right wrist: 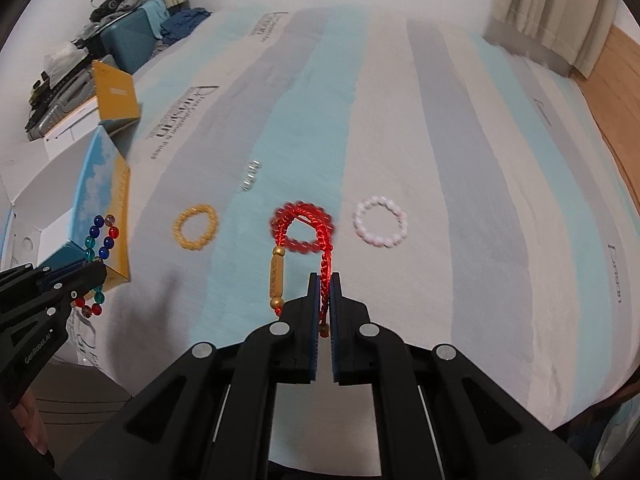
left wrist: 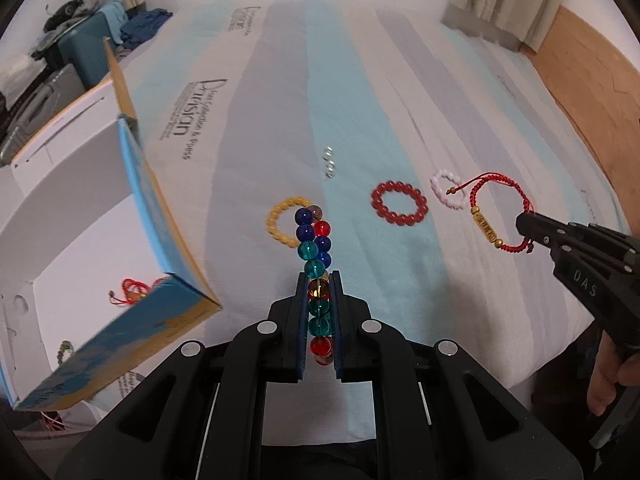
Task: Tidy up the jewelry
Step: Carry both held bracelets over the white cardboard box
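My left gripper (left wrist: 319,280) is shut on a multicolour glass bead bracelet (left wrist: 314,248) and holds it above the bed, right of the open box (left wrist: 80,220). It also shows in the right wrist view (right wrist: 98,240). My right gripper (right wrist: 325,280) is shut on a red cord bracelet (right wrist: 326,248) with a gold tube charm (right wrist: 276,278), lifted above the bed. That cord bracelet also shows in the left wrist view (left wrist: 500,212). On the bed lie a yellow bead bracelet (left wrist: 280,220), a red bead bracelet (left wrist: 399,203), a pink bead bracelet (left wrist: 446,189) and a small silver piece (left wrist: 329,162).
The striped bedsheet (right wrist: 440,160) covers the bed. The white box with blue and yellow sides holds a red cord piece (left wrist: 134,290) and a small beaded piece (left wrist: 64,350). A teal suitcase (right wrist: 128,46) and clutter stand at the far left. Wood floor (right wrist: 616,92) lies to the right.
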Demonstrator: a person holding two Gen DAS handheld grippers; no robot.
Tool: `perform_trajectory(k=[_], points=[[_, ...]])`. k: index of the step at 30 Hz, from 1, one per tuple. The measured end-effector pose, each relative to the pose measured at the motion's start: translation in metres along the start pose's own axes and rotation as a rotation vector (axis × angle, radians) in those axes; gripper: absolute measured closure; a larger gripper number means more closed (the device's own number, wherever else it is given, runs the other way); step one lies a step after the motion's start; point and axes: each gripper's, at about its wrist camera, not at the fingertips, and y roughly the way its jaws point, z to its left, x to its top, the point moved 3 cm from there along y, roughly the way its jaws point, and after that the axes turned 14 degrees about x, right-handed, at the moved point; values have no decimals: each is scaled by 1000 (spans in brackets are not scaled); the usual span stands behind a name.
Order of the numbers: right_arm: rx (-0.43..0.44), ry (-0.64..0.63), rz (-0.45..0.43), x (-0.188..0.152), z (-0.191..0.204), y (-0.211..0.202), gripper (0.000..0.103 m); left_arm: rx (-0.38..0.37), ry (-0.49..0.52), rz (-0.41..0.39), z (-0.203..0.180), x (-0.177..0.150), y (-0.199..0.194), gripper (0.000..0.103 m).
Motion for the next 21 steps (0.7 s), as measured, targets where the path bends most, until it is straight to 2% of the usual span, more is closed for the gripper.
perform_trajectory(k=[8,21], points=[[27,-70,-26,20,59,-3,100,22,-41,-20,42,1,-14,94],[102,-190,-31,39,166,8,100,80,-155,-37,138,-14,-38,94]])
